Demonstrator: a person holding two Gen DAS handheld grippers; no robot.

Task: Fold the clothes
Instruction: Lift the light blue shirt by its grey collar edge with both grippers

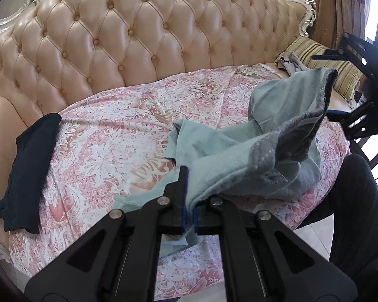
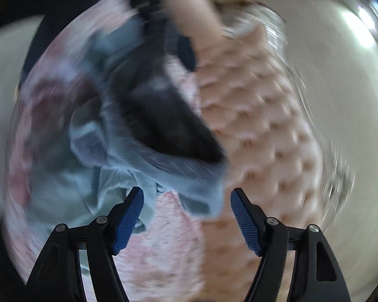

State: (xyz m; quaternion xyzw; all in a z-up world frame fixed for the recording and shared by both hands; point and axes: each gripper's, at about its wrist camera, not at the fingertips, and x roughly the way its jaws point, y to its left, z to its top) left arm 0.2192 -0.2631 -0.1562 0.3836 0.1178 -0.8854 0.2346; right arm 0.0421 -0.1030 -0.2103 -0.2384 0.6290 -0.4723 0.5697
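Note:
A pale teal garment (image 1: 277, 115) with a grey knit band (image 1: 289, 138) lies crumpled on the floral sofa cover (image 1: 108, 138). Its right part is raised off the seat. My left gripper (image 1: 189, 201) is shut on the garment's near edge, and cloth hides one fingertip. My right gripper (image 1: 332, 85) stands open at the right, with the garment's raised edge just in front of its fingers. The right wrist view is badly blurred; it shows the open gripper (image 2: 186, 192) with blue pads (image 2: 128, 216) and the teal garment (image 2: 88, 176) ahead, with nothing held.
A folded black garment (image 1: 30, 171) rests on the seat's left end. The tufted beige sofa back (image 1: 138, 37) runs behind. A striped cushion (image 1: 315, 52) and grey clothing (image 1: 289, 63) sit at the far right. A person's dark-trousered leg (image 1: 352, 201) stands by the seat's right edge.

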